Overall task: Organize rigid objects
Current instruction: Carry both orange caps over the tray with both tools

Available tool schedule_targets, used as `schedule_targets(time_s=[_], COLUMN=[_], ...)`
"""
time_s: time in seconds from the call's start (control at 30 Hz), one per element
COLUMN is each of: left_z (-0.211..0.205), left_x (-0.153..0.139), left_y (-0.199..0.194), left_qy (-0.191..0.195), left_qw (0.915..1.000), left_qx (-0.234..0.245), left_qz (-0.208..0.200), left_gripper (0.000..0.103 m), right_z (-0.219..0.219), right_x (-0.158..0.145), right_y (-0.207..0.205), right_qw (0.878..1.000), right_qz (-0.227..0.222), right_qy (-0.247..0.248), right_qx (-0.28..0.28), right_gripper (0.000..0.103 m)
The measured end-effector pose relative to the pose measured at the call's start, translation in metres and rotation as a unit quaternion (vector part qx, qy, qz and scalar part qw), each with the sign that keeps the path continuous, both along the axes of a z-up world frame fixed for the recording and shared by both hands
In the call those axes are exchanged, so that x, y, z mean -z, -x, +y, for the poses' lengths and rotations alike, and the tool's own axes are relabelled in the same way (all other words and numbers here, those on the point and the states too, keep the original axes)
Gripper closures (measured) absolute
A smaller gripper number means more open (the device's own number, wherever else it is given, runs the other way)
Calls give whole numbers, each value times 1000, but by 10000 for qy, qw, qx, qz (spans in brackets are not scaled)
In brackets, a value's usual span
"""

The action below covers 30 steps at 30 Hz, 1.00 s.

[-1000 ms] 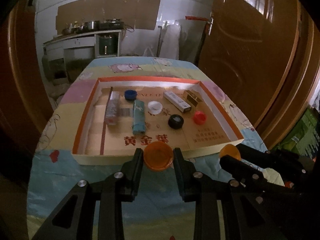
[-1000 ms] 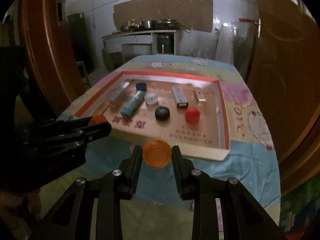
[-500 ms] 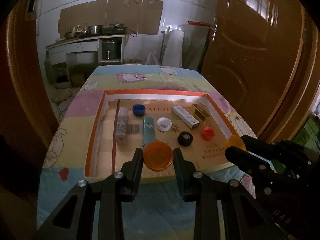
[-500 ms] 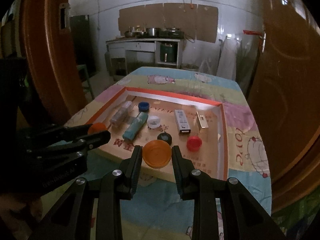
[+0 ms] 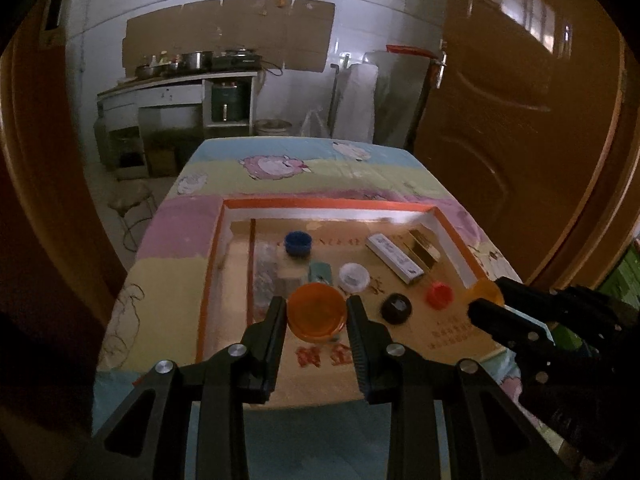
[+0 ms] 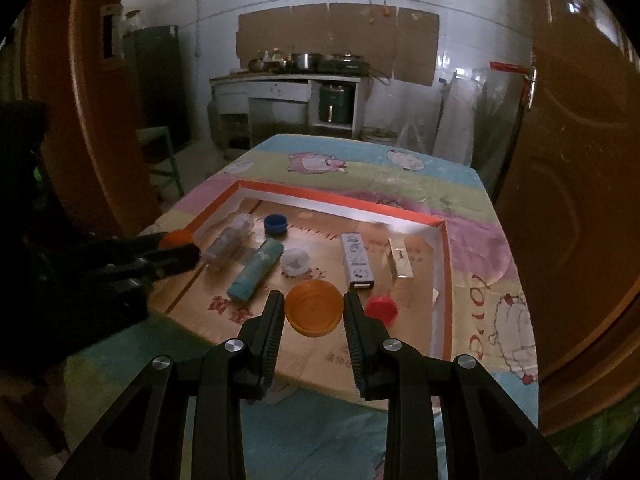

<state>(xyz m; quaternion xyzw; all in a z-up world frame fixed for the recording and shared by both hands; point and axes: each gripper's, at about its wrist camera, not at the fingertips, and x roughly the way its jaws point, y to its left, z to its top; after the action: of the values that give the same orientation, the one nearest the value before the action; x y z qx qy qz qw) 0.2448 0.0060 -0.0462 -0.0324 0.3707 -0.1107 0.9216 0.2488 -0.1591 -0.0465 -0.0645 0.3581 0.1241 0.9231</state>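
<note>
Nearest in the left wrist view, the left gripper (image 5: 317, 316) stands partly closed, its two black fingers (image 5: 272, 322) pressing either side of an orange cap (image 5: 316, 314) held between the tips, hollow side away from the camera. Nearest in the right wrist view, the right gripper (image 6: 314, 312) is likewise narrowed onto a second orange cap (image 6: 314, 312), whose open hollow faces the camera; both pads touch its rim. Each held cap hangs over the near part of the cardboard tray (image 6: 438, 280), clear of its floor as far as can be told. Each gripper also appears at the side of the other's view, a bit of orange showing at its tips.

On the tray floor just beyond the held caps lie a red cap (image 6: 381, 308) to the right, a black cap (image 5: 396, 308) and a teal tube (image 6: 256, 272) lying slantwise. Past these are a white cap (image 6: 295, 262), a white oblong box (image 6: 357, 262) and a small gold box (image 6: 401, 258) near the right wall. At the left side lies a clear plastic bottle (image 6: 230, 242) on its side; a blue cap (image 6: 276, 224) sits towards the far wall.

The tray rests on a table with a pastel cartoon cloth (image 6: 360, 168). Beyond stand a kitchen counter with pots (image 6: 304, 64) and brown wooden doors (image 5: 520, 120).
</note>
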Motion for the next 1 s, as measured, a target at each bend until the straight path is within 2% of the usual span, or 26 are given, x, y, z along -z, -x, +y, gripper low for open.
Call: schedule_targets(time_s=[0.2,0.4,0.63,1.0], left_z=[16,13,0,-2], left_x=[-3,-2,11,38], left_y=[-19,-44,-62,-82], left_qy=[32,10,46,-48], left_qw=[9998,9998,9996,9984], left_qx=[-194,-136,13,-3], left_qz=[31,122,292,557], left_gripper=[72,72,72,72], right_z=[-2,-3,-7,4], right_x=[0,0,11,34], right_y=[-22,-48,-76,-108], right_qw=[10000,9999,9997,9984], right_qz=[8,33,227,530], right_qy=[54,115,6,-9], right_qx=[-15,-63,-72,-175], right_gripper=[72,72,72,72])
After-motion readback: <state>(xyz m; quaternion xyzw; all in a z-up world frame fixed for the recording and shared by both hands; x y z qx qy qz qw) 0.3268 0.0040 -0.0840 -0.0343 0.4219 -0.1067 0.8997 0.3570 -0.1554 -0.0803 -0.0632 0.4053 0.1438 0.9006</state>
